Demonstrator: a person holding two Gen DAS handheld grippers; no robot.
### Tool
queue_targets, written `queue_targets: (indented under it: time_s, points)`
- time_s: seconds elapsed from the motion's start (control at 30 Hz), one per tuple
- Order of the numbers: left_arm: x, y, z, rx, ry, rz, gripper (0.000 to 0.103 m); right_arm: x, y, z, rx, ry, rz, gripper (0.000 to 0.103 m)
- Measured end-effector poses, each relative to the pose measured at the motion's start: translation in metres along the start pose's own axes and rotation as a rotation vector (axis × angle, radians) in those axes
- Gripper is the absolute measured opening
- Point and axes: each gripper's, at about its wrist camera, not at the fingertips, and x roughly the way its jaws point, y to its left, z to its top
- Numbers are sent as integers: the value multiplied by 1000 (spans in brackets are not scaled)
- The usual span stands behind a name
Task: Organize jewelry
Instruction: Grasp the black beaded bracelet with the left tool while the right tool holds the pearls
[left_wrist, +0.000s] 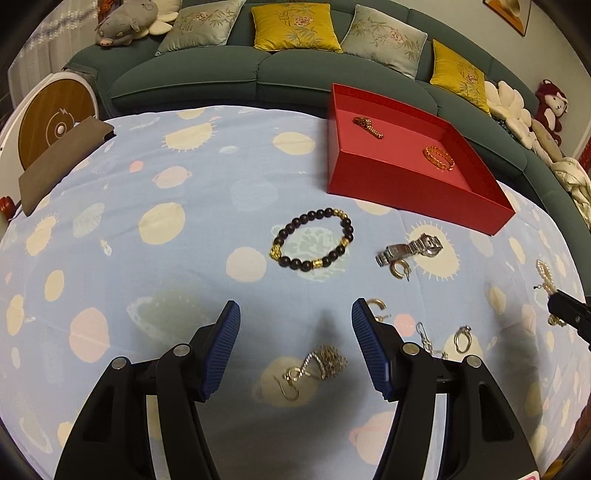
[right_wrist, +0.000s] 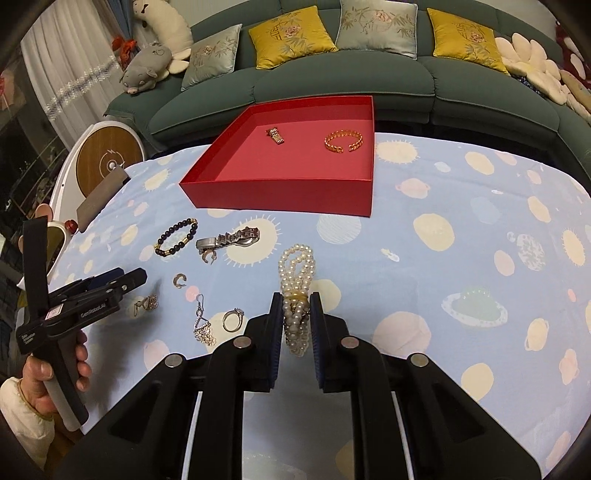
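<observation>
Two claws, right claw (right_wrist: 295, 317) clamping pearl bracelet (right_wrist: 297, 273)

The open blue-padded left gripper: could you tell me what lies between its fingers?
In the left wrist view, the left gripper stands above a tangled silver chain necklace lying on the patterned blue cloth; the pads do not touch it.

Both views look steeply down and forward along gripper fingers, from close above a table with a blue patterned cloth (left_wrist: 147, 221), facing a green sofa (left_wrist: 221, 74). The left wrist view sits further left; the right wrist view sees the left gripper (right_wrist: 114, 282) at its left edge. Both share the red tray (left_wrist: 406, 181) and the beaded bracelet (left_wrist: 314, 240).
</observation>
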Motion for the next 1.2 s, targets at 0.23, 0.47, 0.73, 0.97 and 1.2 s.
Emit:
queue_targets:
  time_s: [0.23,0.47,0.73,0.97,1.2]
  points:
    - [33,-3,26,22,18,17,61,5,4,7,9,4,8,14]
    - [54,-3,38,54,-1,46,61,12,4,11,7,10,-2,14]
    - [57,-18,34,125,-41,64,50,19,5,14,12,26,0,14]
    - [54,-25,30,157,-54,41,5,16,4,14,23,19,5,14]
    - [35,-34,27,163,-62,-2,5,10,2,16,29,0,8,14]
